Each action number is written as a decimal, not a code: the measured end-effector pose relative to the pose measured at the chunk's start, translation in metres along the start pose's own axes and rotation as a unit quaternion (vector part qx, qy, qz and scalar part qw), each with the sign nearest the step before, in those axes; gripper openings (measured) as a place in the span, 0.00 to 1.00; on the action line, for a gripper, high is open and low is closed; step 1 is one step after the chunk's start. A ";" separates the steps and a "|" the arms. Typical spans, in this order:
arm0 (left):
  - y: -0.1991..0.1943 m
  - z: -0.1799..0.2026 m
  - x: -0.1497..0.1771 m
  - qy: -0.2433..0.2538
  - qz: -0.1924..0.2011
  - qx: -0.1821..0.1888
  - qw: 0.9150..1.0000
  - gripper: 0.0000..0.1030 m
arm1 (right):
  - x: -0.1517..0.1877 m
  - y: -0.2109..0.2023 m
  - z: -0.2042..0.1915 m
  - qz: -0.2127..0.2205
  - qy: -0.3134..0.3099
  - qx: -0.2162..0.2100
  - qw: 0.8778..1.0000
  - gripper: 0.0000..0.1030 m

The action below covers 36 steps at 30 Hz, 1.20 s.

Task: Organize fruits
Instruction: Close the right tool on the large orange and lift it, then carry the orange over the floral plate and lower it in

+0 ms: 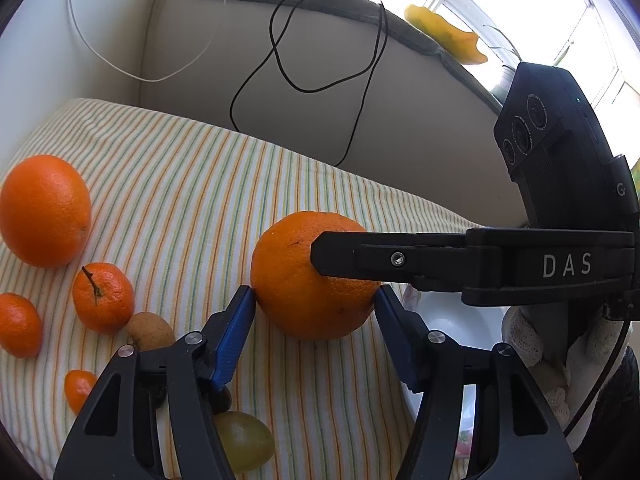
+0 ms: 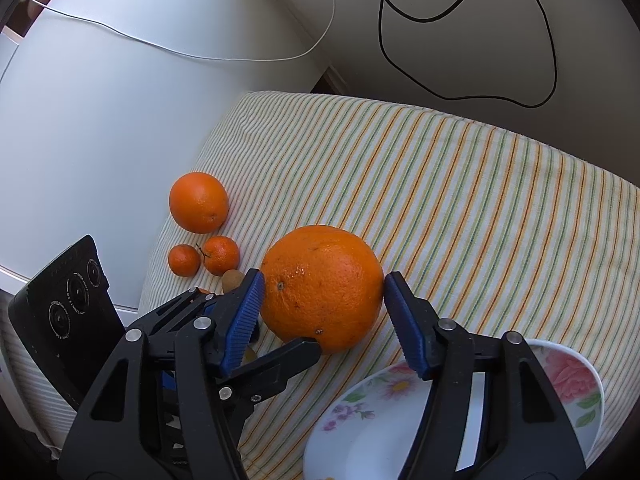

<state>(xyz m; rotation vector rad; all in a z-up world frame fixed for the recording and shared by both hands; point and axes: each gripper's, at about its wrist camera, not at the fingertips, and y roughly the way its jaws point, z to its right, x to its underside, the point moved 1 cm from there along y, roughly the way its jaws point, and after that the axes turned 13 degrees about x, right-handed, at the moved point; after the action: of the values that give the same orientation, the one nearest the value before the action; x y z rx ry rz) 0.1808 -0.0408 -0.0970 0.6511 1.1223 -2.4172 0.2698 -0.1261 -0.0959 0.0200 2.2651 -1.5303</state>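
Note:
A large orange (image 1: 304, 280) (image 2: 322, 286) lies on the striped cloth (image 1: 200, 184) (image 2: 460, 200). My left gripper (image 1: 314, 300) is open, with its blue pads on either side of the orange, close to its skin. My right gripper (image 2: 324, 292) is open around the same orange from another side; one of its black fingers (image 1: 400, 260) crosses in front of the orange in the left wrist view. A second orange (image 1: 44, 210) (image 2: 199, 202), two mandarins (image 1: 103, 297) (image 2: 221, 255), a kiwi (image 1: 150, 330) and a green grape (image 1: 244, 440) lie to the left.
A floral plate (image 2: 572, 380) (image 1: 448, 320) sits at the near right, under the right gripper. Beige sofa cushions stand behind the cloth, with a black cable (image 1: 280, 56) and a white cable (image 2: 160, 44) draped over them. A small kumquat (image 1: 78, 390) lies near the left gripper.

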 end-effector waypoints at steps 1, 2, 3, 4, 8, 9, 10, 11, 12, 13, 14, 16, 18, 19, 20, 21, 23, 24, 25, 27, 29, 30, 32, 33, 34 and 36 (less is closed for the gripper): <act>-0.001 0.000 0.003 0.001 0.000 -0.002 1.000 0.60 | 0.000 -0.001 0.000 0.001 0.000 0.000 1.000 0.63; -0.002 0.001 0.005 0.003 0.000 -0.005 1.000 0.60 | 0.001 -0.002 0.000 0.001 0.000 0.000 1.000 0.63; -0.003 0.002 0.006 0.004 0.001 -0.005 1.000 0.60 | 0.001 -0.003 0.000 0.002 -0.001 -0.001 1.000 0.63; -0.005 0.002 0.006 0.004 0.003 -0.005 1.000 0.60 | 0.001 -0.004 -0.001 0.002 0.000 -0.002 1.000 0.63; -0.013 0.008 0.007 0.010 0.010 -0.007 1.000 0.60 | 0.004 -0.010 -0.002 0.007 0.002 -0.006 1.000 0.62; -0.015 0.010 0.008 0.013 0.011 -0.008 1.000 0.60 | 0.004 -0.012 -0.003 0.009 0.003 -0.007 1.000 0.62; -0.016 0.014 0.008 0.015 0.013 -0.009 1.000 0.60 | 0.005 -0.015 -0.003 0.011 0.003 -0.009 1.000 0.62; -0.019 0.016 0.008 0.017 0.014 -0.009 1.000 0.60 | 0.005 -0.018 -0.003 0.013 0.002 -0.010 1.000 0.62; -0.021 0.018 0.009 0.019 0.016 -0.008 1.000 0.60 | 0.006 -0.022 -0.004 0.015 0.000 -0.010 1.000 0.62; -0.024 0.021 0.010 0.021 0.017 -0.007 1.000 0.60 | 0.007 -0.025 -0.005 0.017 -0.001 -0.009 1.000 0.62; -0.026 0.023 0.010 0.024 0.019 -0.007 1.000 0.60 | 0.009 -0.029 -0.005 0.020 -0.003 -0.008 1.000 0.62; -0.030 0.030 0.012 0.029 0.021 -0.005 0.999 0.60 | 0.012 -0.037 -0.006 0.025 -0.006 -0.007 1.000 0.62; -0.033 0.036 0.014 0.034 0.024 -0.004 0.999 0.60 | 0.016 -0.044 -0.008 0.029 -0.005 -0.007 1.000 0.62; -0.034 0.040 0.015 0.037 0.025 -0.002 0.999 0.60 | 0.019 -0.048 -0.007 0.031 -0.005 -0.007 0.999 0.62; -0.035 0.044 0.015 0.040 0.026 -0.001 0.999 0.60 | 0.021 -0.052 -0.006 0.033 -0.004 -0.008 0.999 0.62; -0.037 0.047 0.016 0.042 0.027 0.001 0.999 0.60 | 0.024 -0.056 -0.006 0.035 -0.003 -0.008 0.999 0.62; -0.036 0.055 0.017 0.045 0.029 0.006 0.999 0.60 | 0.030 -0.065 -0.003 0.040 0.000 -0.008 0.999 0.62; -0.036 0.059 0.018 0.047 0.030 0.007 0.998 0.60 | 0.033 -0.069 -0.002 0.042 0.002 -0.008 0.999 0.62; -0.036 0.062 0.017 0.050 0.032 0.009 0.998 0.60 | 0.037 -0.072 -0.001 0.043 0.005 -0.009 0.999 0.62; -0.035 0.069 0.020 0.056 0.032 0.011 0.998 0.60 | 0.045 -0.080 0.003 0.045 0.008 -0.009 0.999 0.62; -0.033 0.075 0.021 0.058 0.031 0.017 0.998 0.60 | 0.054 -0.087 0.007 0.048 0.010 -0.007 0.999 0.62; -0.030 0.078 0.022 0.058 0.030 0.019 0.998 0.60 | 0.058 -0.090 0.009 0.049 0.013 -0.005 0.999 0.62; -0.026 0.085 0.024 0.063 0.025 0.023 0.997 0.60 | 0.066 -0.094 0.015 0.052 0.020 -0.002 0.998 0.62; -0.023 0.088 0.026 0.067 0.022 0.025 0.997 0.60 | 0.069 -0.096 0.018 0.053 0.025 -0.001 0.998 0.62; -0.021 0.091 0.028 0.070 0.018 0.027 0.997 0.60 | 0.073 -0.098 0.023 0.052 0.030 -0.002 0.998 0.62; -0.017 0.097 0.031 0.074 0.012 0.034 0.997 0.60 | 0.080 -0.102 0.031 0.051 0.038 0.000 0.998 0.62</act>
<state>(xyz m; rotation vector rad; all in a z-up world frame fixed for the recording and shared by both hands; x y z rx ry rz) 0.1233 -0.1114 -0.0492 0.8720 1.0863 -2.4293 0.1823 -0.2113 -0.0421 0.1935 2.2864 -1.5002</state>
